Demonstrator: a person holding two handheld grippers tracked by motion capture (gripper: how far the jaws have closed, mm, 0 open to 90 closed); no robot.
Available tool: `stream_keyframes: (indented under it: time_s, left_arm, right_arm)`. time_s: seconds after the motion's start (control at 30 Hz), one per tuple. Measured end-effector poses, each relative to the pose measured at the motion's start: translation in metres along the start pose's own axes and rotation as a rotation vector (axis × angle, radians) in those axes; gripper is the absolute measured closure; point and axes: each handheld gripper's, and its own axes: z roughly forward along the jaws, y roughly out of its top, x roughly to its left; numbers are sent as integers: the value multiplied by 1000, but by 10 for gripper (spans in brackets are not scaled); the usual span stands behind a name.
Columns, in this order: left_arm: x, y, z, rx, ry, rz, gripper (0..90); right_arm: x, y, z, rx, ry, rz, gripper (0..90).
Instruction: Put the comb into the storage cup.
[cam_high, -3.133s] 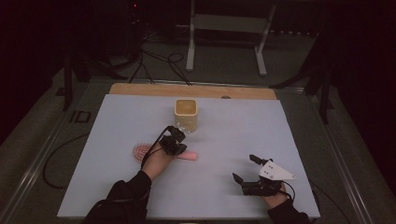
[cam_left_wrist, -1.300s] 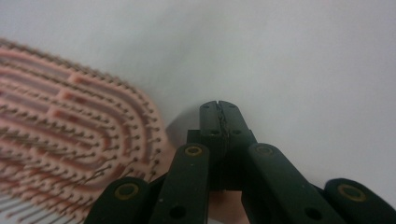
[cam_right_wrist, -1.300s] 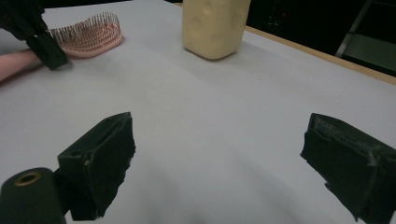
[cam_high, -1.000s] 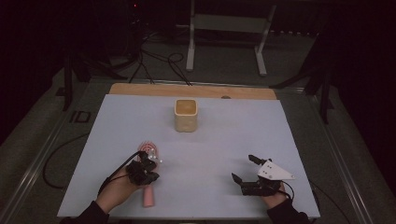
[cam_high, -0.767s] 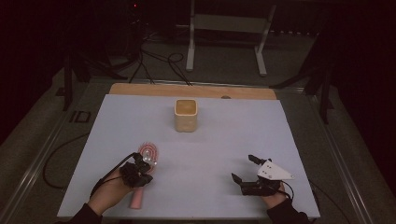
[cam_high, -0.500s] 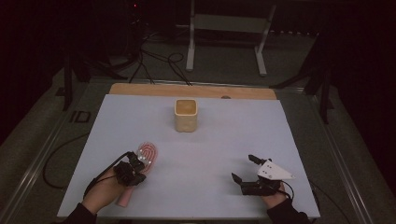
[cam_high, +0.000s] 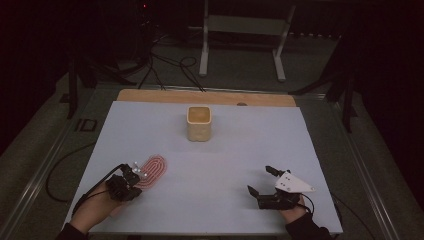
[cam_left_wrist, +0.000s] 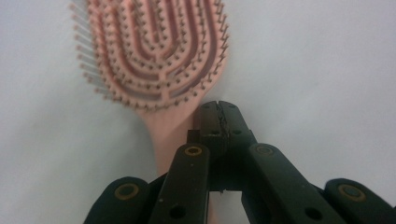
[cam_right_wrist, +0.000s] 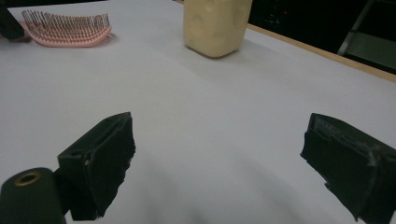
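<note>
A pink hairbrush (cam_high: 152, 169) lies bristles up on the pale table (cam_high: 280, 145) at the front left. It also shows in the left gripper view (cam_left_wrist: 154, 56) and the right gripper view (cam_right_wrist: 65, 29). My left gripper (cam_high: 134, 175) sits over its handle, jaws shut. In the left gripper view the shut tips (cam_left_wrist: 219, 119) meet with nothing between them, and the handle (cam_left_wrist: 170, 140) runs along their left side and under the left finger. My right gripper (cam_high: 261, 180) rests at the front right, open and holding nothing (cam_right_wrist: 219, 158).
A beige square-sided cup (cam_high: 199, 123) stands upright at the middle back of the table, seen too in the right gripper view (cam_right_wrist: 215, 25). A wooden strip (cam_high: 150, 96) runs along the far edge. Beyond it are cables (cam_high: 165, 65) and a metal stand (cam_high: 205, 45).
My left gripper came from the table's middle toward the front left. The brush's handle swung with it from pointing right to pointing front left, while the head stayed nearly in place. The right gripper has not moved.
</note>
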Motion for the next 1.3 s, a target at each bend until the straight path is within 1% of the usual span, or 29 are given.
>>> stream_keyframes:
  time_s: [0.17,0.23,0.27,0.37,0.47,0.53,0.6,0.67,0.73,0.77,0.8,0.87,0.93,0.97,1.03,1.13,1.17,1.2,1.23,1.3]
  left_arm:
    - [7,-6,-7,1,9,-13,898]
    - [7,-6,-8,1,9,-10,898]
    - [7,-7,-12,6,9,-2,897]
    - [7,-9,-18,3,3,4,895]
    - [8,-10,-23,-5,11,9,854]
    - [9,-11,-29,-17,8,7,844]
    - [10,-12,-33,-21,20,4,787]
    - [13,-12,-36,-18,11,-6,737]
    - [14,-12,-36,-12,8,-5,676]
    - [14,-12,-36,-12,8,-5,676]
    - [18,-13,-38,-5,2,-19,588]
    - [21,-13,-39,-5,-14,-37,522]
    - [23,-13,-39,-7,-26,-54,403]
    - [24,-13,-38,-2,-34,-59,339]
    - [25,-13,-37,9,-28,-65,232]
    - [27,-11,-34,16,-35,-76,122]
    - [27,-10,-32,24,-48,-73,78]
    - [27,-10,-31,26,-52,-74,0]
    - [28,-9,-29,30,-57,-81,0]
    - [28,-7,-26,50,-41,-76,0]
  right_arm:
    - [0,0,1,0,0,-5,86]
    - [0,0,1,0,1,-5,86]
    - [0,1,0,-1,0,-5,86]
    - [0,0,1,-2,0,-3,86]
    - [0,1,1,-1,0,-5,86]
    - [0,0,1,1,0,-4,86]
    - [1,0,1,3,1,-5,86]
    - [1,1,1,-1,1,-4,86]
    - [0,1,1,0,0,-4,86]
    - [1,0,1,4,2,-2,86]
    - [1,0,1,3,2,-5,86]
    - [1,1,1,2,2,-5,86]
    - [1,0,1,5,3,-6,86]
    - [1,0,1,6,2,-10,86]
    - [1,1,1,3,3,-7,86]
    - [1,0,2,10,3,-10,86]
    - [2,0,2,8,3,-11,86]
    - [1,1,2,7,4,-11,86]
    - [1,1,2,6,3,-14,86]
    - [2,0,2,13,4,-8,86]
